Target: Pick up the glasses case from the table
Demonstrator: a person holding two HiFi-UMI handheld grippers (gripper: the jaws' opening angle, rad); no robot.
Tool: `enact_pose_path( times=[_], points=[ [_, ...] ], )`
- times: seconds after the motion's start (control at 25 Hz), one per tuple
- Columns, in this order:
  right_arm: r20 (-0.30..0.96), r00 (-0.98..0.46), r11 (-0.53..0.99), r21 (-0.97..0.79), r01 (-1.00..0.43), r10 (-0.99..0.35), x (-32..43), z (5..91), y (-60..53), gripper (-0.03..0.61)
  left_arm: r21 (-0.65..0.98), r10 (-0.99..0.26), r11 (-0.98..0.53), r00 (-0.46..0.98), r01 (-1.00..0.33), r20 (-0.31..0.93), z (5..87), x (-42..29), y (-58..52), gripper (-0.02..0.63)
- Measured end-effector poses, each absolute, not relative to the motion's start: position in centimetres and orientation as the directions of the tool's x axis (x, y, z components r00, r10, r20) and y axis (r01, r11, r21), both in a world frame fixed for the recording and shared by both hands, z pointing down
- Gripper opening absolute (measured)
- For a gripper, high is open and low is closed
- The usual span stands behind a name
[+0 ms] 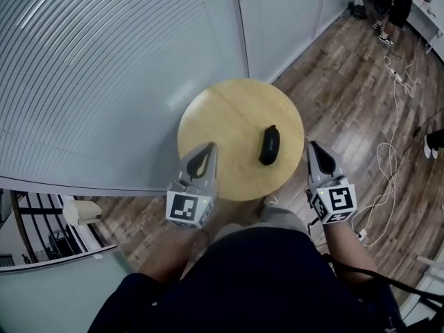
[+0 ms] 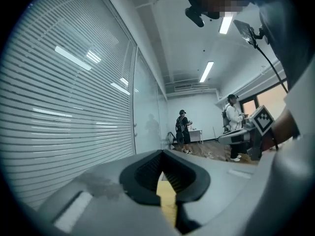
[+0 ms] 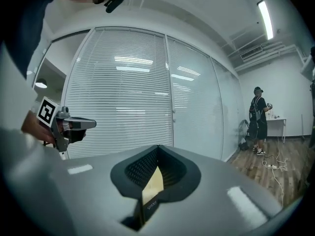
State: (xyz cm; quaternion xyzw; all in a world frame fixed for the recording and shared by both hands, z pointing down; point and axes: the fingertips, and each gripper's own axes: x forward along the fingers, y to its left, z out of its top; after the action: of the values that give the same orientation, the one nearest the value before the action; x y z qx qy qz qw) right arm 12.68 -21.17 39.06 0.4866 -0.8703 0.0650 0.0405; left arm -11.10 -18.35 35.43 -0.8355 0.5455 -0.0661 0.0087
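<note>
The black glasses case (image 1: 269, 146) is lying on the round wooden counter (image 1: 229, 113), right of its middle and a little in from the right rim, its long side running roughly away from the person. Bare wood is showing all round it, most of all to its left and on the far side. The left tool (image 1: 209, 148) is hovering over the counter's near left part, its jaws pressing together with nothing between them. The right tool (image 1: 312, 146) is hanging just outside the right rim, over the plank floor (image 1: 347, 82), its jaws likewise closed and empty. The case is lying between the two tools, nearer the right one and touching neither. A blind-covered glass wall (image 1: 104, 68) is crowding the counter's left and far sides. White cables (image 1: 388, 158) are trailing across the floor to the right.
</note>
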Motion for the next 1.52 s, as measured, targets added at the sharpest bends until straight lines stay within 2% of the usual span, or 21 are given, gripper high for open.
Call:
enact_pose_path(
  times=[0.16,0.36,0.72,1.04,1.08,1.16,1.28,1.44,1.52],
  points=[
    [0.142,-0.589,0.579,-0.106,-0.808,-0.796,11.8,40.2,-25.2,0.008,-0.116,-0.925,-0.373,0.360,-0.920,0.120,35.6,-10.2,-21.8,0.003],
    [0.190,-0.623,0.608,-0.139,-0.782,-0.759,10.6,42.8,-27.3,0.008,-0.062,-0.932,-0.335,0.321,-0.940,0.171,37.8,-9.6,-22.7,0.003],
    [0.342,-0.577,0.554,-0.172,-0.815,-0.742,7.0,52.5,-29.6,0.008,-0.025,-0.896,-0.371,0.352,-0.928,0.270,45.6,-12.3,-27.4,0.003],
    [0.446,-0.527,0.481,-0.222,-0.848,-0.723,5.4,61.5,-30.6,0.011,-0.004,-0.882,-0.381,0.362,-0.925,0.303,51.7,-12.6,-31.4,0.003],
    [0.454,-0.527,0.475,-0.233,-0.848,-0.718,5.3,62.3,-30.6,0.034,0.000,-0.877,-0.388,0.369,-0.922,0.308,52.4,-12.3,-31.6,0.003],
    [0.470,-0.526,0.459,-0.259,-0.850,-0.709,5.4,63.9,-30.7,0.147,0.010,-0.867,-0.400,0.382,-0.916,0.320,53.7,-11.6,-32.0,0.003],
    [0.484,-0.514,0.415,-0.303,-0.858,-0.708,5.6,66.3,-31.1,0.180,0.035,-0.854,-0.413,0.400,-0.910,0.333,55.5,-10.9,-32.4,0.003],
    [0.499,-0.514,0.370,-0.362,-0.855,-0.698,5.3,68.7,-31.5,0.284,0.068,-0.833,-0.435,0.430,-0.898,0.347,57.7,-10.0,-31.9,0.003],
    [0.508,-0.523,0.352,-0.398,-0.847,-0.684,5.1,69.8,-31.6,0.296,0.082,-0.829,-0.431,0.430,-0.899,0.356,58.4,-9.7,-31.8,0.003]
  ],
)
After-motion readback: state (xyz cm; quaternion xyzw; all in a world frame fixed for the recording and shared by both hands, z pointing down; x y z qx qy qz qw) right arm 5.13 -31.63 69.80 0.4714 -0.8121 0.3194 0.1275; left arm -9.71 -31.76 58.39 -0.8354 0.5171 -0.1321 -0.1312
